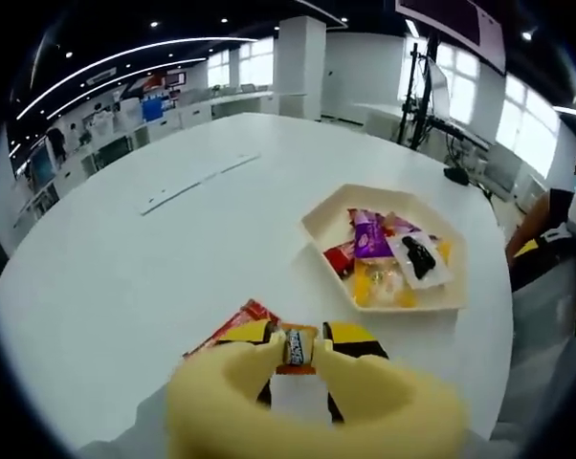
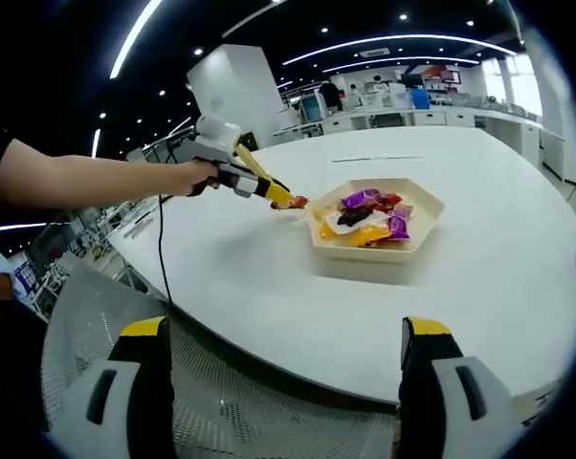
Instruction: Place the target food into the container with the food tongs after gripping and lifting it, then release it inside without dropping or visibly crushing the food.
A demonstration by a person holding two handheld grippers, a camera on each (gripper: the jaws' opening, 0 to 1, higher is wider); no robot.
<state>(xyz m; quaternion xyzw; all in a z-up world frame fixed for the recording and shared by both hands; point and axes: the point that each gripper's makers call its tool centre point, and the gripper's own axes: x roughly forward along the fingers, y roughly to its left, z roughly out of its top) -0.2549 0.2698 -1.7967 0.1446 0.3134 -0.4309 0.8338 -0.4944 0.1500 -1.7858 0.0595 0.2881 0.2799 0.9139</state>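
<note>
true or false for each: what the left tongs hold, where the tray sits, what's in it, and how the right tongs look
1. The yellow left tongs are shut on a small wrapped snack. True.
2. The cream hexagonal tray sits on the white round table. True.
3. The tray is empty. False: it holds assorted wrapped snacks, including a purple packet.
4. The right tongs grip a snack. False: they are open, with nothing between them.
5. A person's hand holds the left tongs beside the tray. True.

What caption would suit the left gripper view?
Left hand-held gripper clamps a small snack packet beside the hexagonal tray.
</note>
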